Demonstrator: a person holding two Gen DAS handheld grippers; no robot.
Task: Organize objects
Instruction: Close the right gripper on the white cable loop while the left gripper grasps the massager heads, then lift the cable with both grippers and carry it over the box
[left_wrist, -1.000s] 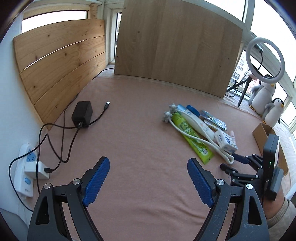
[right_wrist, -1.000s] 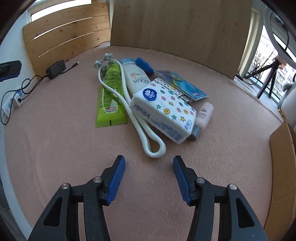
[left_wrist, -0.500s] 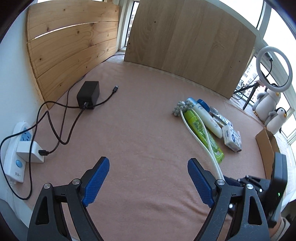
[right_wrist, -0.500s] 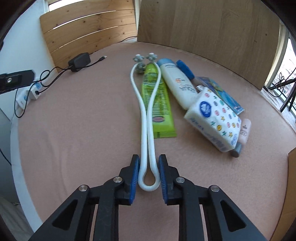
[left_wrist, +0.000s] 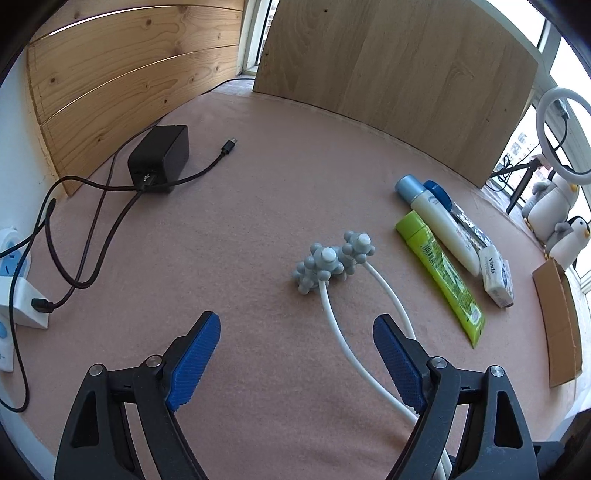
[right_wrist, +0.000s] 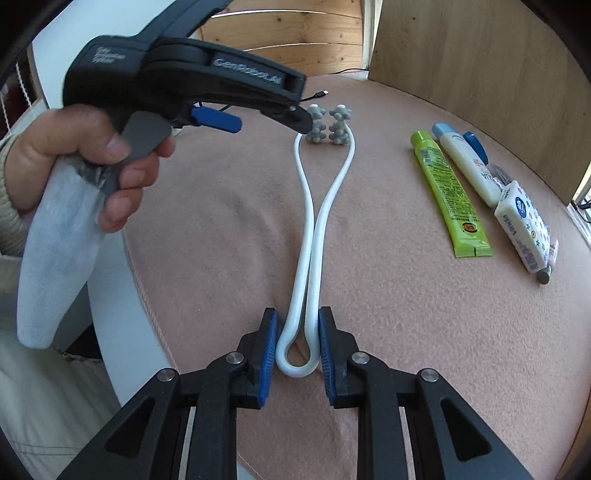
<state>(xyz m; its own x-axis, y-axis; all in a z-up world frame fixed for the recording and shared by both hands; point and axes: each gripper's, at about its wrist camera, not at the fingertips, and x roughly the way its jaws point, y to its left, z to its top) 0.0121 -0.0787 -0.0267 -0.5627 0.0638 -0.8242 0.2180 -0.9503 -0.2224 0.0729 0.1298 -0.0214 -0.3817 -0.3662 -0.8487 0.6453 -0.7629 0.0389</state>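
My right gripper (right_wrist: 296, 356) is shut on the looped end of a white roller massager (right_wrist: 309, 236), whose grey knobbly heads (right_wrist: 330, 123) lie far from me on the pink cloth. It also shows in the left wrist view (left_wrist: 334, 264), its white arms running back between my left gripper's fingers. My left gripper (left_wrist: 295, 363) is open and empty, held above the massager; in the right wrist view it (right_wrist: 184, 77) hangs at upper left. A green tube (right_wrist: 447, 188), a white bottle (right_wrist: 467, 162) and a tissue pack (right_wrist: 522, 225) lie to the right.
A black charger (left_wrist: 159, 158) with cables and a white power strip (left_wrist: 11, 266) sit at the left. Wooden boards (left_wrist: 399, 74) stand at the back. A cardboard box (left_wrist: 557, 314), penguin toys (left_wrist: 565, 236) and a ring light (left_wrist: 563, 92) are at the right.
My right gripper closed on the massager's loop and dragged it left, away from the tube and bottle. My left gripper moved over toward the massager's heads.
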